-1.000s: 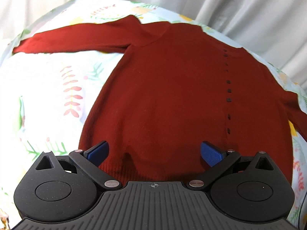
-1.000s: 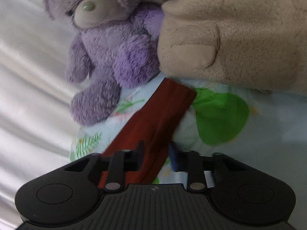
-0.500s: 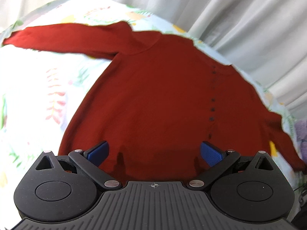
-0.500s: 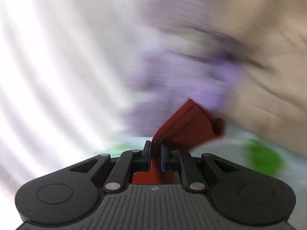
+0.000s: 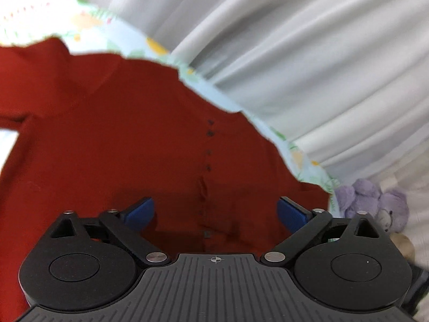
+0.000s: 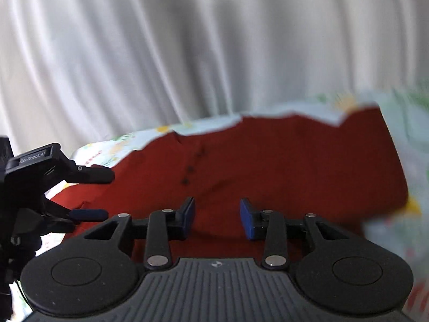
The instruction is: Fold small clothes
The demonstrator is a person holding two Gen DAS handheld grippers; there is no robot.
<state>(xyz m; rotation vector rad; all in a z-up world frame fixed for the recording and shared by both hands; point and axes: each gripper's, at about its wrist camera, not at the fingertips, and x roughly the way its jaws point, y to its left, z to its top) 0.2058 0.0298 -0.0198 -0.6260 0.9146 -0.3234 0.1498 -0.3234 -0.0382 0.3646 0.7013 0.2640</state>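
Red knitted cardigan (image 5: 134,134) spread flat on a floral sheet (image 5: 88,24), filling most of the left wrist view, with a line of dark buttons (image 5: 208,145) running down its front; one sleeve stretching off toward the left edge of that view; pale pleated curtain (image 5: 308,53) behind the far edge of the sheet; purple plush toy (image 5: 372,201) at the right, beyond the cardigan's edge, blurred and partly hidden by the gripper body; beside it a beige plush shape (image 5: 405,247), too little in view to name further. Left gripper (image 5: 215,212) poised over the lower part of the cardigan, blue pads far apart and closing slightly, nothing pinched between them, only cloth lying beneath the gap. In the right wrist view, same cardigan (image 6: 268,166) lying across the sheet (image 6: 402,112), edges soft with motion blur, the curtain (image 6: 187,40) above. Right gripper (image 6: 217,218) over the red cloth, blue pads at a moderate gap and opening, empty between them, fabric visible behind rather than gripped. At the left edge of that view, the left gripper (image 6: 92,194) seen side-on, black fingers spread one above the other above the cardigan's edge, holding nothing.
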